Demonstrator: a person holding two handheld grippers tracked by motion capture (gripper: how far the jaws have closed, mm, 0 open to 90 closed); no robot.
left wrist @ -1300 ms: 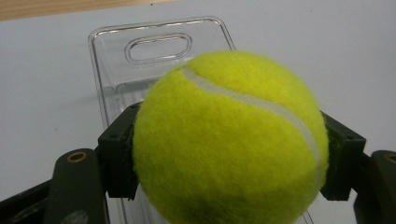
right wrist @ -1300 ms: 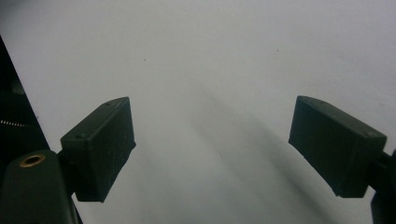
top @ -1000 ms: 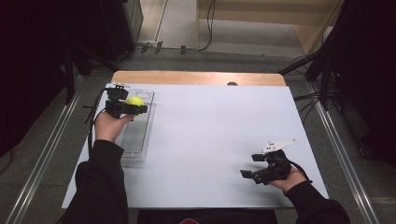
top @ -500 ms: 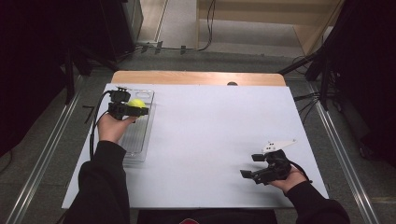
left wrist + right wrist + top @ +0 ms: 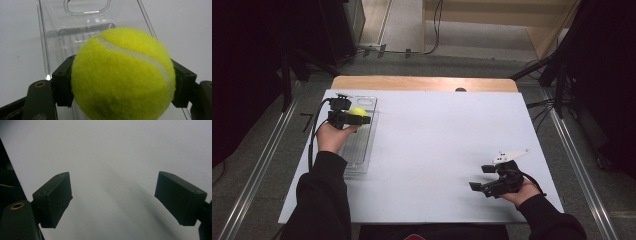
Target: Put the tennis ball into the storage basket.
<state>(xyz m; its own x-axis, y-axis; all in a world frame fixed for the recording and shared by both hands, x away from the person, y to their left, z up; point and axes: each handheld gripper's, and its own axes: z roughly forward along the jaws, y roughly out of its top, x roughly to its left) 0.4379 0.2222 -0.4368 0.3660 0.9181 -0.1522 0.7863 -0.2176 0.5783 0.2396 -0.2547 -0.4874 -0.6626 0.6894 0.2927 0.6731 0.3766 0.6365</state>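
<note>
Gripping a tennis ball [image 5: 122, 75] above clear tray [image 5: 362, 142], left tool [image 5: 354, 119]; right tool [image 5: 112, 200] wide.

My fuzzy yellow-green tennis ball [image 5: 122, 75], one white seam curving across it, sits pinched between my left gripper's [image 5: 353, 116] jaws, above the far end of the clear plastic tray [image 5: 362, 150] at far left.

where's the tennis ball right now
The tennis ball sits clamped in the left gripper at the table's far left in the high view, held above the clear plastic tray; the left gripper view shows it between the black jaws.
</note>
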